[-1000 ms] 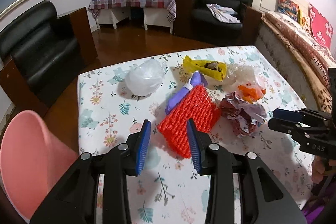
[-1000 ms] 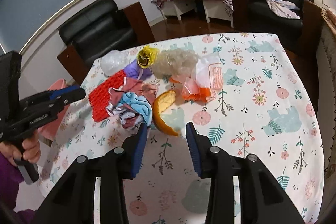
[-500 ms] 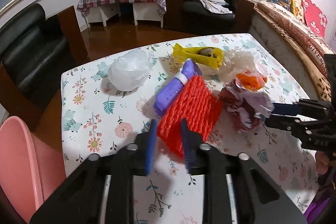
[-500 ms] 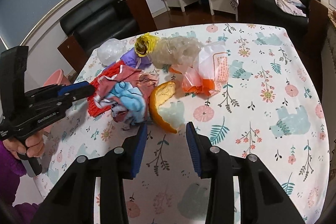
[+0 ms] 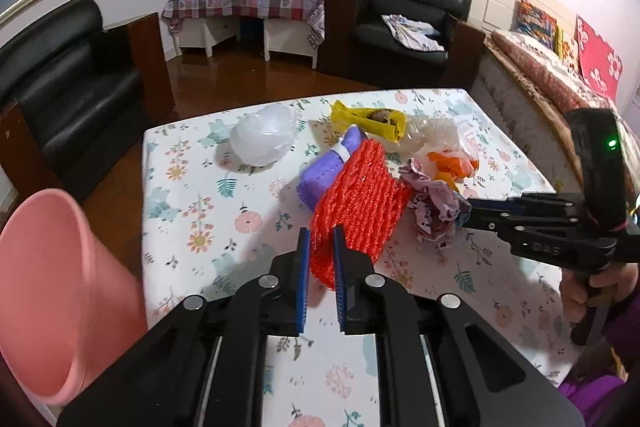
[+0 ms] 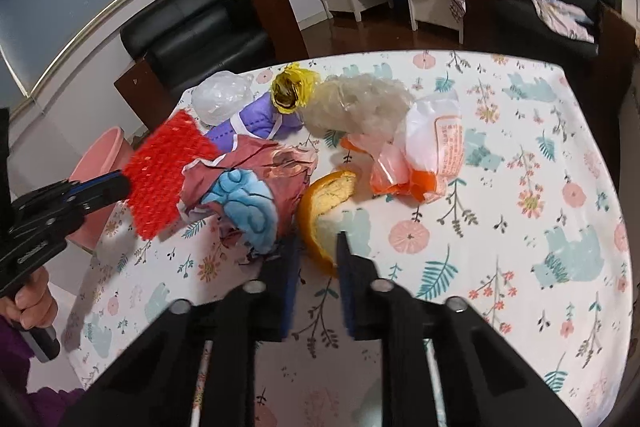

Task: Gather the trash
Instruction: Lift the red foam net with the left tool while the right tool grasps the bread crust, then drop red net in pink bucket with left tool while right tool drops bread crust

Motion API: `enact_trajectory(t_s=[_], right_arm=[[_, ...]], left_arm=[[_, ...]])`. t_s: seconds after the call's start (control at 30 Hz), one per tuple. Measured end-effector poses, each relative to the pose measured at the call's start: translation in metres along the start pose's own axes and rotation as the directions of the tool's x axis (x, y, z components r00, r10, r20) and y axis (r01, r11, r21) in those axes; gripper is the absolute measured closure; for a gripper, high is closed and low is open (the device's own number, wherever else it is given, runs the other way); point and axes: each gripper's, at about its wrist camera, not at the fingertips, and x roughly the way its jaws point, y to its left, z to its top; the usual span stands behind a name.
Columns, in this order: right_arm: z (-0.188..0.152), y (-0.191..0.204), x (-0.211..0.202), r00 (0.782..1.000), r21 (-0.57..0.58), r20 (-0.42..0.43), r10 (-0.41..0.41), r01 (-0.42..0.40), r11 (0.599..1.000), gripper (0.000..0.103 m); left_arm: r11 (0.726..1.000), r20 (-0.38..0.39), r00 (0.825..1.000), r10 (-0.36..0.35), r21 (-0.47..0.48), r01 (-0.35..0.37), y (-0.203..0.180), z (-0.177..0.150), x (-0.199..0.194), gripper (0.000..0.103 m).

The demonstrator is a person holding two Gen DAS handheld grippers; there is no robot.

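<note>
A table (image 6: 520, 187) with a floral cloth carried a clear plastic bag (image 5: 262, 139), purple packet (image 5: 328, 167), yellow bag (image 6: 292, 91), orange peel (image 6: 320, 211) and crumpled wrappers (image 6: 248, 187).

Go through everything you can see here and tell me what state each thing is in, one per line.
left gripper: shut on the red foam net
red foam net: pinched at its near edge, lifted
right gripper: open, around the orange peel
orange peel: lying on the table
crumpled wrapper: crushed, on the table
pink bin: open
</note>
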Motion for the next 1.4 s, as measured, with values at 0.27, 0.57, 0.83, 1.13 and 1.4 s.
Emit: enact_trajectory(t_s=[0.27,0.57,0.83,1.13,1.4], right_arm=[[-0.010,-0.002,-0.016,1.000,0.045,0.026,0.017,-0.018,0.999,0.098],[-0.018,0.001,-0.050,0.995,0.073,0.096,0.019,-0.026,0.997,0.098],[-0.013,0.022,-0.080,0.985,0.036,0.166,0.037,-0.044,0.998,0.098],[0.002,0.066,-0.086,0.978,-0.066,0.190,0.086,-0.074,0.995,0.098],[0.019,0.121,-0.078,0.969,-0.174,0.185,0.161,-0.129,0.976,0.098]], left_arm=[[0.999,0.028,0.999,0.021,-0.032,-0.020,0.006,-0.005,-0.017,0.093],[0.997,0.072,0.997,0.037,-0.071,-0.031,0.010,-0.008,-0.036,0.093],[0.992,0.105,0.993,0.055,-0.115,-0.043,0.020,-0.015,-0.054,0.093],[0.981,0.146,0.984,0.105,-0.179,-0.079,0.042,-0.026,-0.080,0.093],[0.957,0.183,0.966,0.181,-0.258,-0.130,0.075,-0.038,-0.110,0.093]])
